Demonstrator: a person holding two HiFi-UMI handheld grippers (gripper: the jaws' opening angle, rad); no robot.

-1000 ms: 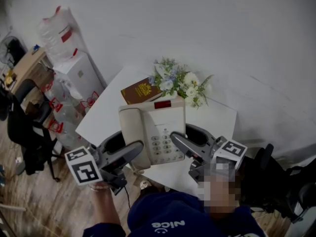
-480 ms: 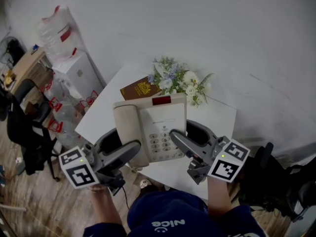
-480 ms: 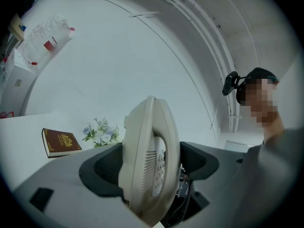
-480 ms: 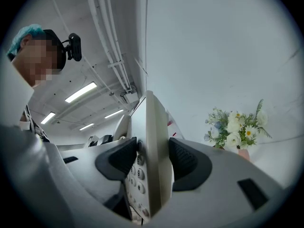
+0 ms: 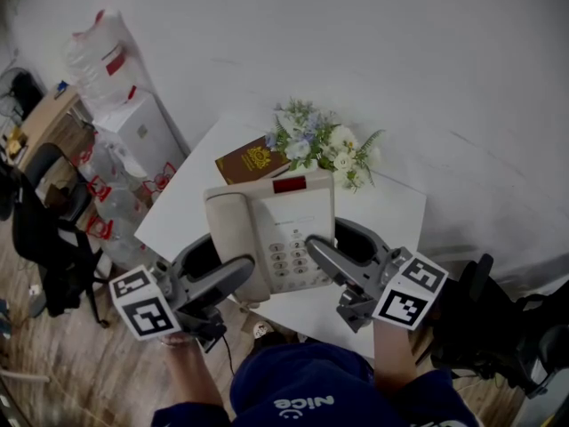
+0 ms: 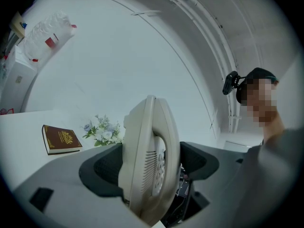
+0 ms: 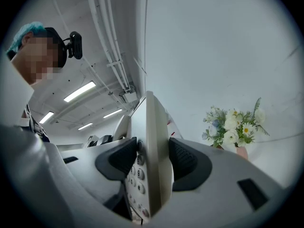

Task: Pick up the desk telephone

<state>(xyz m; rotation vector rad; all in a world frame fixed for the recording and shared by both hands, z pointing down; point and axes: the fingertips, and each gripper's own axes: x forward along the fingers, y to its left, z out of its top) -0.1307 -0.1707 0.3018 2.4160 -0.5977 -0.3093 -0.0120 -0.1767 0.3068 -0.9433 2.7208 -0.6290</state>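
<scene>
Left tongs: clamped on the desk telephone, pads on either face of its handset-side near corner. Narrow gap, filled by the phone body seen edge-on.
Right tongs: clamped on the same phone at the keypad-side near corner. One pad sits on the keypad face, the other on the underside.
Phone: carried between both tongs over the middle of the white desk, face up and roughly level in the head view. Handset is seated in its cradle on the left, and the red display strip is at the far edge. The left gripper view shows the desk surface lower down behind it, so the phone looks clear of the desk.
Also on the desk: a brown book just beyond the phone's far edge, and a flower bouquet beside the book, towards the wall.
Off the desk, left side: a white water dispenser with a bottle on top, and a black chair nearer the camera.
</scene>
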